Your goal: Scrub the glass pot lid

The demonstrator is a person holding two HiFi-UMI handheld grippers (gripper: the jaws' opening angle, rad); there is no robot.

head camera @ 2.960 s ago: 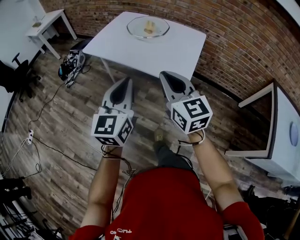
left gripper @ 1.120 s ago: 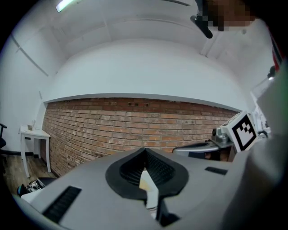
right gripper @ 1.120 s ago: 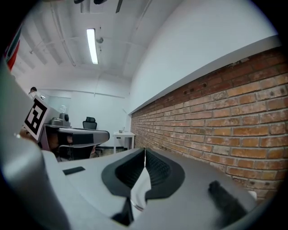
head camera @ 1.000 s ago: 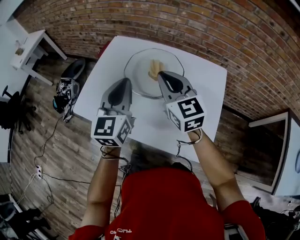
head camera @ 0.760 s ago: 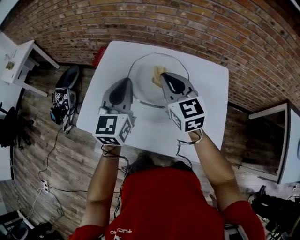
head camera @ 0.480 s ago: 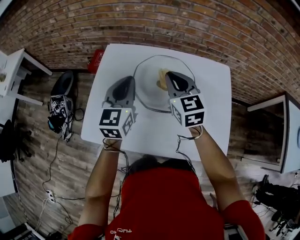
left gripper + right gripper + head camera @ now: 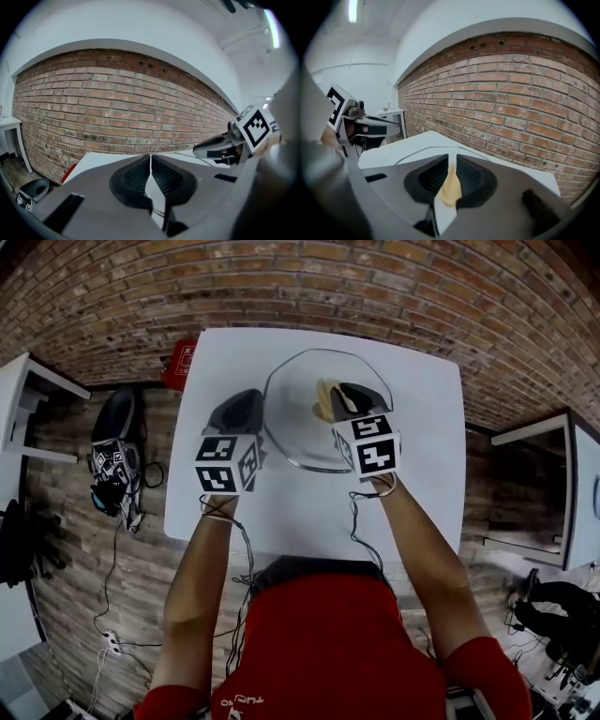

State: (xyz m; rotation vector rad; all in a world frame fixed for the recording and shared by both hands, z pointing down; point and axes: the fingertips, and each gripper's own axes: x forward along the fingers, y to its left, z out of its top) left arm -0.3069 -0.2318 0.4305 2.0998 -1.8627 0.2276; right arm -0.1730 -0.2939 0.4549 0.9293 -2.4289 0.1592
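I noted left gripper (image 7: 150, 160) and right gripper (image 7: 451, 160), fingers clenched, at glass pot lid (image 7: 298, 435) bearing yellow sponge (image 7: 324, 402), white worktop (image 7: 424, 460).

"What does the room look like?"

"A red brick wall (image 7: 375, 277) runs along the far side, above a wood-plank floor (image 7: 75, 549)."

"Furniture?"

"A white table (image 7: 422, 465) stands in the middle, close to the wall. There's a second white table (image 7: 14, 395) at the left edge and a third (image 7: 581, 502) at the right."

"And light?"

"A strip light (image 7: 353, 9) on the white ceiling (image 7: 140, 23). Cables (image 7: 108, 596) trail over the floor on the left."
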